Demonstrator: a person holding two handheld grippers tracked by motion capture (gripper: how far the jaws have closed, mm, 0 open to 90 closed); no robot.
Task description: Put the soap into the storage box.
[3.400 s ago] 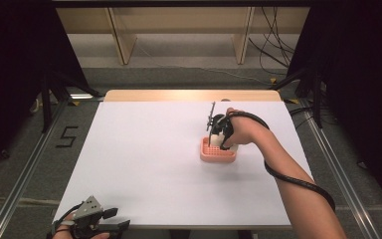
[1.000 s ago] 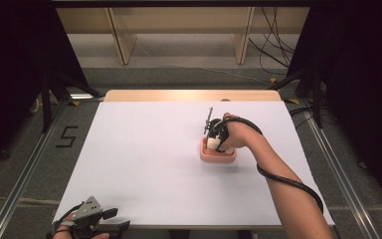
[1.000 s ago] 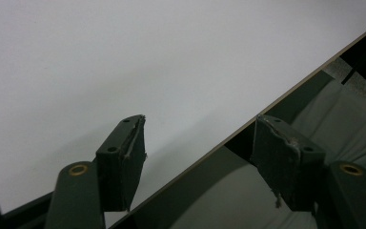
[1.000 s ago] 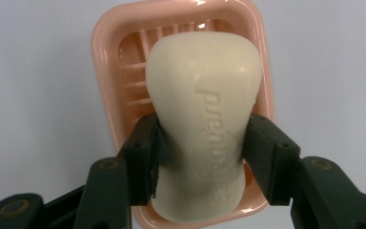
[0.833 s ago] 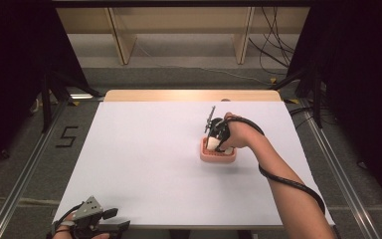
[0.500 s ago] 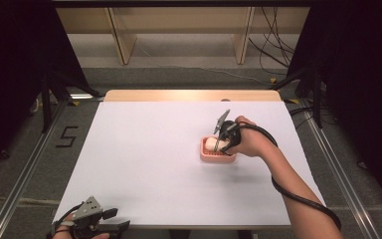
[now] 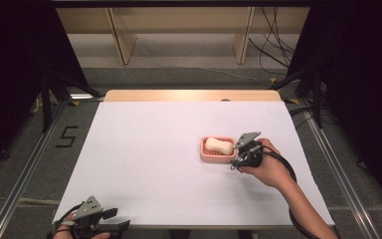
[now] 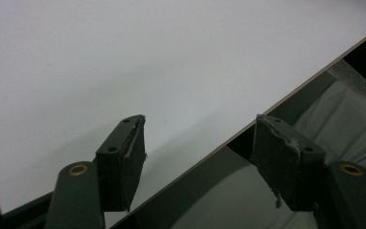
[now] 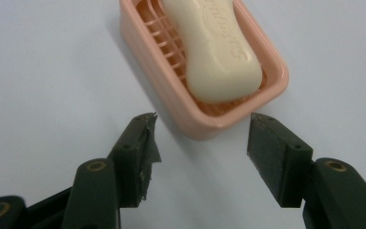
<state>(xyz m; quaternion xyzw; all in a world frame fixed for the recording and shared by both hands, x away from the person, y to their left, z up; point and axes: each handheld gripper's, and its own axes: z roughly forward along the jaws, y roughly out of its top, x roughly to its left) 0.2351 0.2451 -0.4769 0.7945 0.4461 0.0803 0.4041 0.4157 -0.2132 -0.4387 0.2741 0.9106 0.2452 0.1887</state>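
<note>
1. Soap bar (image 9: 214,52) lies lengthwise in the pink soap dish (image 9: 205,121), which stands on the white bench (image 7: 149,149) right of its middle; in the high view the soap (image 7: 219,146) fills most of the dish (image 7: 218,158).
2. Soap of this kind is judged light, stiff and solid, yet smooth and waxy, so it may slide out of a pinch. Its waisted middle, between the 2 rounded ends, looks like the best place to take hold, with the pads across the narrow width.
3. Pressing hard could dent or mark the embossed top face, so a moderate squeeze seems wise.
4. The dish is thin plastic with a ribbed floor and a raised rim; it is judged light enough to skid or tip if pushed at 1 end. Its short wall nearest the right tool (image 9: 200,138) offers a grip.
5. The right tool (image 7: 239,155) sits just short of the dish's near end, part-way open with nothing between the pads; its jaws have just been closing.
6. The left tool (image 8: 200,148) rests at the bench's near edge (image 8: 267,107), standing wide and empty, well apart from the dish.
</note>
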